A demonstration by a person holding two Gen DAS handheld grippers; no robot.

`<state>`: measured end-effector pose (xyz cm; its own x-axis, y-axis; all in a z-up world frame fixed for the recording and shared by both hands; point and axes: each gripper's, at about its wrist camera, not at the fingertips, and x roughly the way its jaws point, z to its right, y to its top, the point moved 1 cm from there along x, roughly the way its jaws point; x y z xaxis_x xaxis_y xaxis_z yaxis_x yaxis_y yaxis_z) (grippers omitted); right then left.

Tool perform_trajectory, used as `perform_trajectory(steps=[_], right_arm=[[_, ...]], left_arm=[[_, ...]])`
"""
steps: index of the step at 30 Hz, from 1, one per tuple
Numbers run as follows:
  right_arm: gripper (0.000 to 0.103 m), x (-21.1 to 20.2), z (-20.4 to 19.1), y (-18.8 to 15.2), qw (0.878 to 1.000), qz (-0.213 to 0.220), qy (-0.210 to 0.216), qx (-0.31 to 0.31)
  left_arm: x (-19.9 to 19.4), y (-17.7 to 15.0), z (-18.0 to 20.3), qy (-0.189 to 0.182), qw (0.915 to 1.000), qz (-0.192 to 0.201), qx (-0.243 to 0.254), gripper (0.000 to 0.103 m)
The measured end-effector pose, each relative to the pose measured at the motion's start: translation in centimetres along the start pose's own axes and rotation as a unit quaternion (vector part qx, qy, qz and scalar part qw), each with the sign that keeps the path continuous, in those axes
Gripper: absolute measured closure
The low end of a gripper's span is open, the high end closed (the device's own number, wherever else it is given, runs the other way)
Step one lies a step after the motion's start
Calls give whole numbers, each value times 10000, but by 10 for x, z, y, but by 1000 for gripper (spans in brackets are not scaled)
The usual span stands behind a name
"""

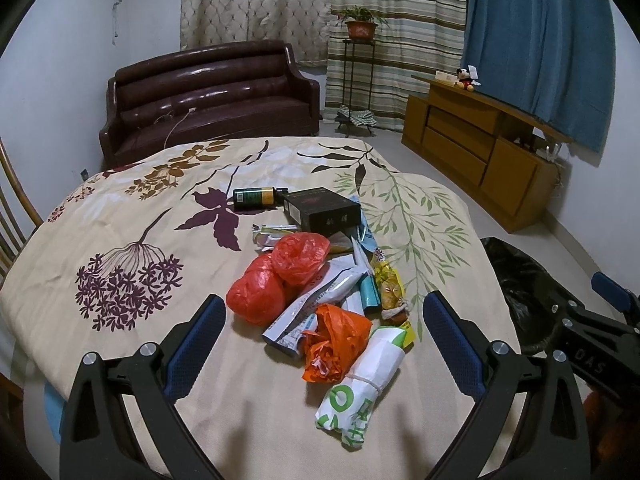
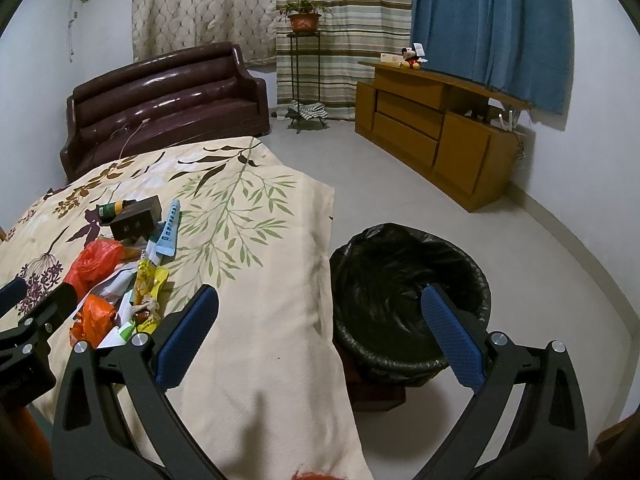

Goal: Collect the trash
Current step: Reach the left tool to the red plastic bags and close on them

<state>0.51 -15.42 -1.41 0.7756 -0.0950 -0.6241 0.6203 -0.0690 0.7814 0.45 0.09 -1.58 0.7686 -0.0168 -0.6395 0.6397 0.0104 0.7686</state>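
A heap of trash lies on the floral tablecloth (image 1: 120, 216): two red plastic bags (image 1: 280, 276), an orange bag (image 1: 334, 340), a white and green paper wrap (image 1: 360, 392), a yellow snack packet (image 1: 390, 288), a black box (image 1: 320, 210) and a dark bottle (image 1: 256, 197). My left gripper (image 1: 324, 320) stands open just above the near end of the heap, with the orange bag between its fingers. My right gripper (image 2: 320, 320) is open over the table's right edge, nothing in it. A bin with a black liner (image 2: 408, 300) stands on the floor beside the table.
A brown leather sofa (image 1: 208, 96) sits behind the table. A wooden cabinet (image 2: 436, 132) lines the right wall, a plant stand (image 2: 304, 60) is by the curtains. A chair back (image 1: 12, 208) shows at the left edge. Pale floor surrounds the bin.
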Motion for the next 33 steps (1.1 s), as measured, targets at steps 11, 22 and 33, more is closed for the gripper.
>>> perform_trajectory(steps=[11, 22, 33], right_arm=[[4, 5, 0, -3, 9998, -187, 103, 30], [22, 11, 1, -5, 9992, -358, 142, 64], [23, 18, -7, -7, 9987, -460, 220, 39]], left_arm=[[3, -6, -29, 171, 9996, -167, -173, 7], [9, -19, -75, 230, 9981, -450, -361, 31], [37, 8, -73, 242, 9990, -363, -118, 31]])
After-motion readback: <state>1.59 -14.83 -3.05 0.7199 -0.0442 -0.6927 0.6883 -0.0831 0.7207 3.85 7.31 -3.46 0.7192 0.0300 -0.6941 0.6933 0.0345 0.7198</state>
